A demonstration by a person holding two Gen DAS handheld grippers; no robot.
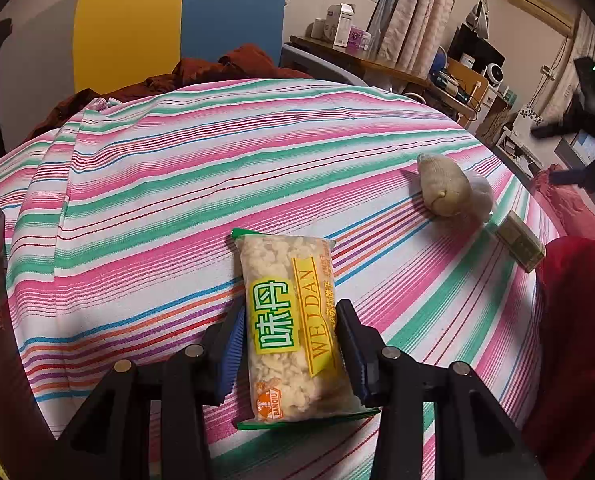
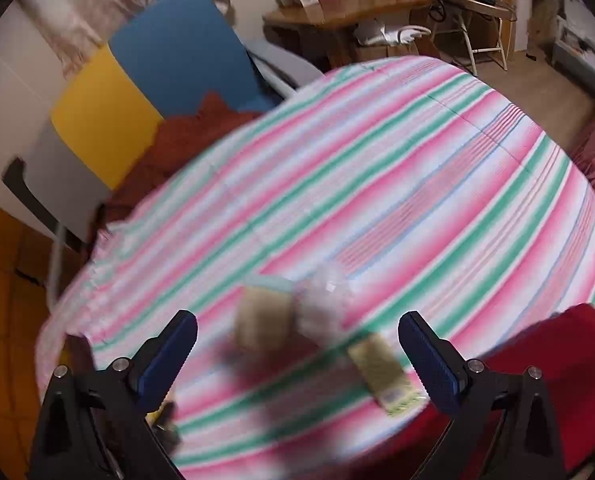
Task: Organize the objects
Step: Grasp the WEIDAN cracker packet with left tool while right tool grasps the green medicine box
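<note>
1. Left gripper (image 1: 289, 344) – jaws narrow, clamped on the snack packet (image 1: 293, 328) from both sides; the packet lies lengthwise on the striped sheet (image 1: 177, 184).
2. Right gripper (image 2: 297, 344) – jaws wide, holding nothing, above the sheet; this view is blurred.
3. Beyond them, a beige wrapped bundle (image 1: 445, 190) lies just beside a small flat box (image 1: 521, 244), near the red blanket (image 1: 577, 320).
4. Farther back, a rust-brown cloth (image 1: 201, 72), then yellow and blue panels (image 1: 177, 20).

A cloth (image 1: 177, 184) striped in pink, green and white is showing thin blue, red and orange lines. A clear snack packet (image 1: 293, 332) is showing pale contents, yellow labels and green ends. Red fabric (image 1: 577, 320) is lying alongside.
</note>
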